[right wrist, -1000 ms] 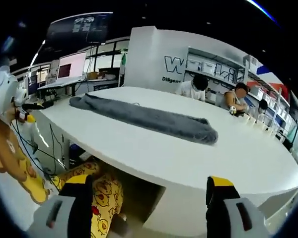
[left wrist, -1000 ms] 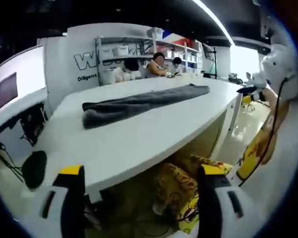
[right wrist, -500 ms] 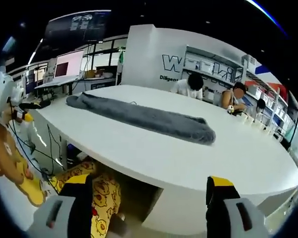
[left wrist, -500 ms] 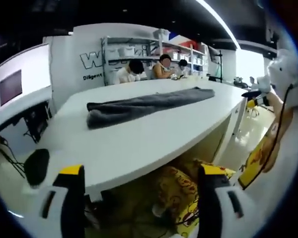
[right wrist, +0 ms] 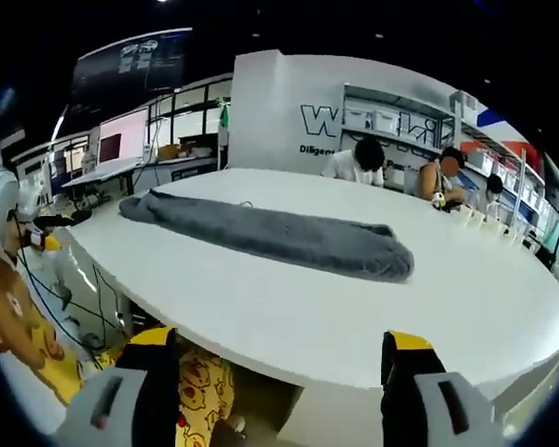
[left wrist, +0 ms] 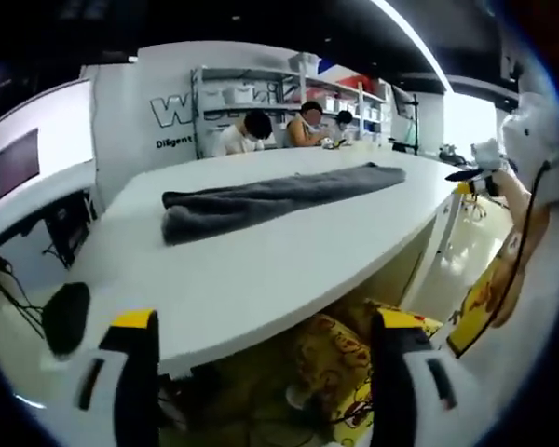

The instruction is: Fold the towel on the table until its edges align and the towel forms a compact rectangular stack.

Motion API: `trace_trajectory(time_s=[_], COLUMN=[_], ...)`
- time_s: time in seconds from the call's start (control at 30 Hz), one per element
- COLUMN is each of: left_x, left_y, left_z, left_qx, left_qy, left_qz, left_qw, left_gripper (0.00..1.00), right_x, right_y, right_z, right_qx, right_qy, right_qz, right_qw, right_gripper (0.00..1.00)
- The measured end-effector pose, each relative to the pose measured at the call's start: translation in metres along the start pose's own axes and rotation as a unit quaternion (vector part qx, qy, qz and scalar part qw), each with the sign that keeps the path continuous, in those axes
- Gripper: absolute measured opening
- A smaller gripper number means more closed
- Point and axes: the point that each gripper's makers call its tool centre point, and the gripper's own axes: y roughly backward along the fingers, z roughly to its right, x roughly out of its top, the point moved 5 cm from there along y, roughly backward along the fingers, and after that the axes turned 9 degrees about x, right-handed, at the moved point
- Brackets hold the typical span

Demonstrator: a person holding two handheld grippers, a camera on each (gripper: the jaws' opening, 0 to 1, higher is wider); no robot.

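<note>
Towel (left wrist: 261,198) lying as a long grey roll-like strip on the white table (left wrist: 289,256), both grippers held off the near table edge.

Left gripper (left wrist: 261,372): jaws apart, nothing between them, positioned below the table edge, well apart from the towel. Right gripper (right wrist: 279,386): jaws apart, empty, likewise short of the table (right wrist: 354,307). In the right gripper view the towel (right wrist: 270,237) runs diagonally across the tabletop, its thicker bunched end toward the right. Seated people (left wrist: 289,130) occupy the far side of the table in front of shelving (left wrist: 261,93). Yellow patterned fabric (left wrist: 340,349) lies under the table.
</note>
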Motion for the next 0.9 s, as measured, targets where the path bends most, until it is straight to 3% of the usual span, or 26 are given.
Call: trace_trajectory(time_s=[0.13,0.23,0.33,0.4,0.47,0.53,0.73,0.77,0.8,0.9], left_x=[0.004,0.004,0.005,0.007,0.009,0.012,0.014,0.015,0.016,0.018], left_y=[-0.001,-0.003,-0.005,-0.005,-0.005,-0.006,-0.008,-0.008,-0.009,-0.008], left_z=[0.001,0.004,0.007,0.01,0.014,0.017,0.021,0.022,0.022,0.024], left_qx=[-0.003,-0.007,-0.012,-0.017,-0.022,-0.026,-0.032,-0.032,-0.033,-0.036], left_qy=[-0.004,-0.006,-0.01,-0.012,-0.016,-0.02,-0.024,-0.024,-0.025,-0.027], left_qz=[0.005,0.005,0.003,0.004,0.007,0.009,0.008,0.008,0.008,0.01], left_qw=[1.0,0.9999,0.9999,0.9998,0.9996,0.9994,0.9992,0.9992,0.9991,0.9989], left_gripper=[0.99,0.99,0.99,0.99,0.99,0.99,0.99,0.99,0.99,0.99], right_x=[0.016,0.02,0.015,0.012,0.009,0.006,0.004,0.005,0.007,0.007], right_y=[-0.014,-0.027,-0.038,-0.045,-0.052,-0.059,-0.085,-0.087,-0.089,-0.094], right_z=[0.037,0.069,0.106,0.14,0.158,0.168,0.175,0.176,0.176,0.18], right_qx=[-0.017,-0.015,-0.042,-0.087,-0.094,-0.09,-0.076,-0.074,-0.07,-0.076], right_qy=[-0.004,-0.056,-0.096,-0.119,-0.146,-0.189,-0.248,-0.271,-0.278,-0.284], right_qz=[0.017,0.044,0.051,0.076,0.093,0.108,0.116,0.127,0.135,0.131], right_qw=[0.9997,0.9974,0.9932,0.9861,0.9804,0.9719,0.9588,0.9514,0.9485,0.9469], right_gripper=[0.74,0.63,0.52,0.4,0.31,0.31,0.31,0.3,0.3,0.28])
